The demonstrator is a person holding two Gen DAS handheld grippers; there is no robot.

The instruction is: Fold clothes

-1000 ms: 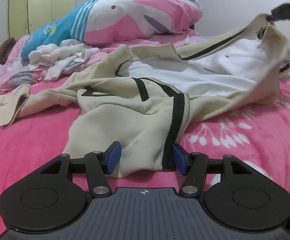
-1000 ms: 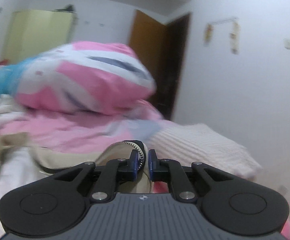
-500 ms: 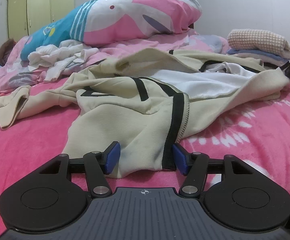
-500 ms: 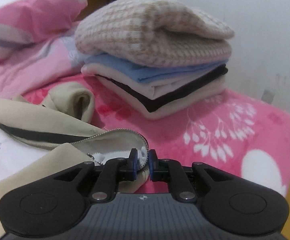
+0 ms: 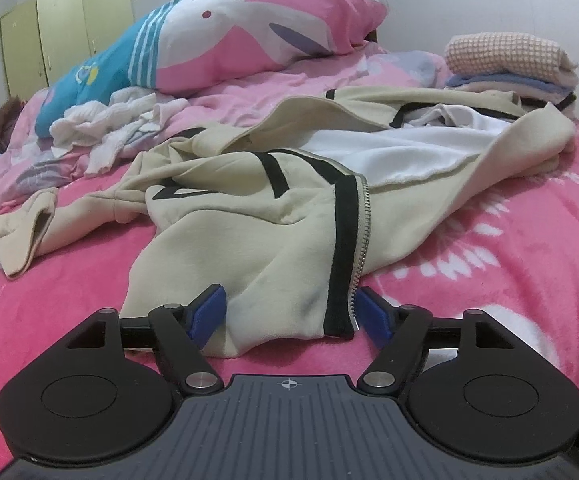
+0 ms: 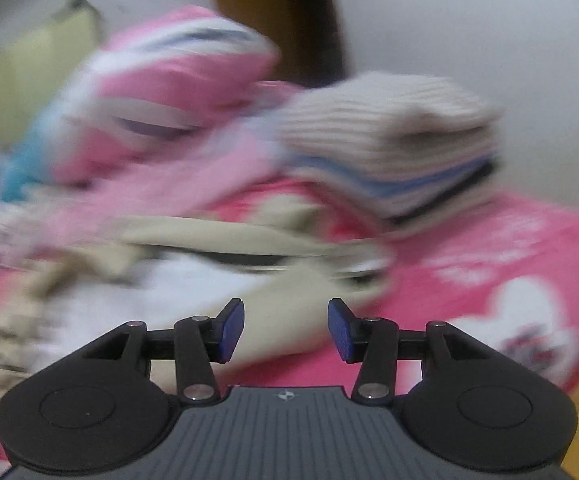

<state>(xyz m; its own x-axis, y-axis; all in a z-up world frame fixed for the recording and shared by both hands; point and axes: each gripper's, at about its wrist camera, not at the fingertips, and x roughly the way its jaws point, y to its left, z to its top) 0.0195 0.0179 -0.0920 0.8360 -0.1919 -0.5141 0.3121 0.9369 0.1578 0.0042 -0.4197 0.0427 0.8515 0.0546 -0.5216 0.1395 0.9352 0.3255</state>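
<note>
The left gripper [image 5: 291, 308] is opening, its blue pads [image 5: 208, 312] standing wide on either side of the cream jacket [image 5: 249, 216] hem, which is lying between them on the pink blanket [image 5: 489, 248]; the right pad is sitting just beside the zipper edge [image 5: 363, 236], with no clear squeeze showing. The right gripper [image 6: 285, 328] is also opening, its jaws spreading apart with nothing pinched; the jacket's cream cloth is lying just ahead of them, blurred, and a folded stack [image 6: 409, 152] is sitting beyond, up and to the right

folded stack [image 6: 393, 160] blurred, perhaps knitwear
</note>
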